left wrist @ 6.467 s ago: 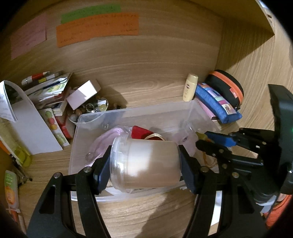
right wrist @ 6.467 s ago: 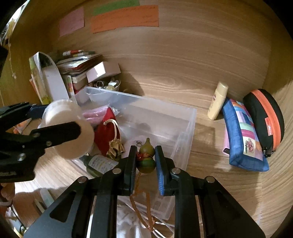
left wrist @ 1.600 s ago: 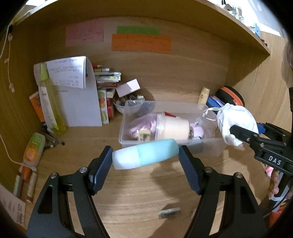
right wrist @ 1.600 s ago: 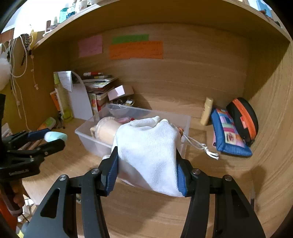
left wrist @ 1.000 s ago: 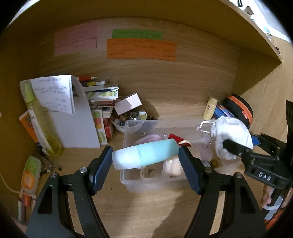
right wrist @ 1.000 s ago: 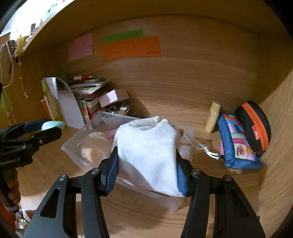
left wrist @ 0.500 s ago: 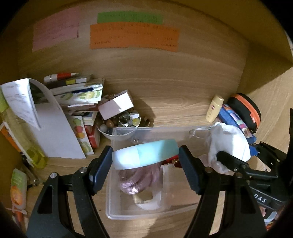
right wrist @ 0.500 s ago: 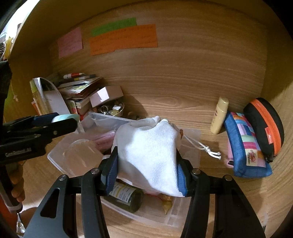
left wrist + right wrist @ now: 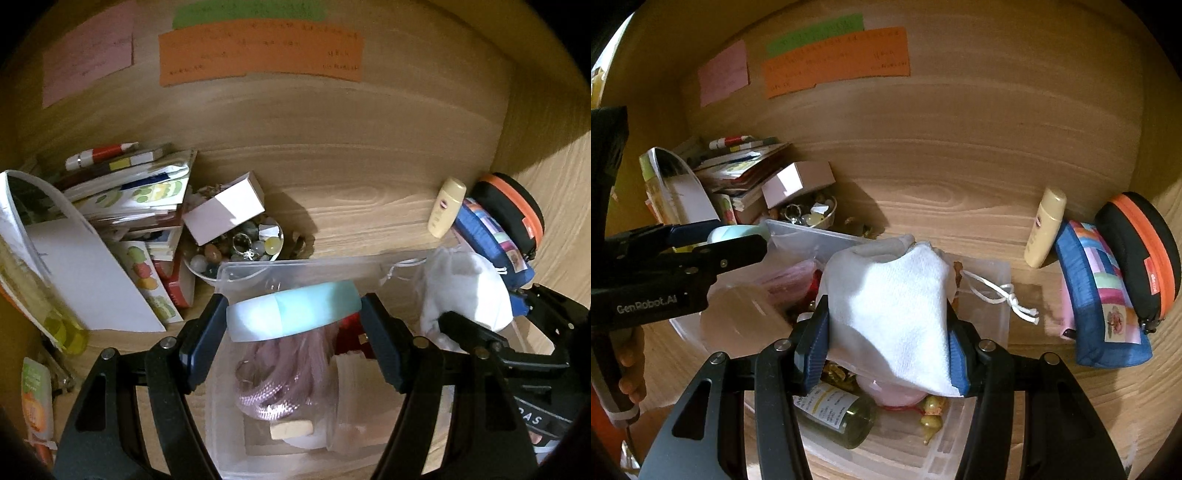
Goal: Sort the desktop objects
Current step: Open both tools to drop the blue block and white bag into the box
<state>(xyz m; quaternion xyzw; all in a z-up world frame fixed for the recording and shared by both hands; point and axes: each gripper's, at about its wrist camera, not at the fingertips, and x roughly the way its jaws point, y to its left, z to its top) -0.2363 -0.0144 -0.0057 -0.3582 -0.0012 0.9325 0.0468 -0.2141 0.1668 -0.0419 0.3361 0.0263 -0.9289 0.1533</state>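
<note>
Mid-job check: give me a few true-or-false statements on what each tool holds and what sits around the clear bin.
1. The left tool grips a pale teal tube. True.
2. The right tool is empty. False: it is clamped on a white drawstring pouch.
3. Both tools hang over the clear bin. True.
4. The clear bin is empty. False: a green glass bottle and other things lie inside.
5. A cream bottle stands outside the bin. True.

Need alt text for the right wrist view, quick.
The right gripper holds a white drawstring pouch above a clear plastic bin of small items. At left, the left gripper holds a pale blue tube.
</note>
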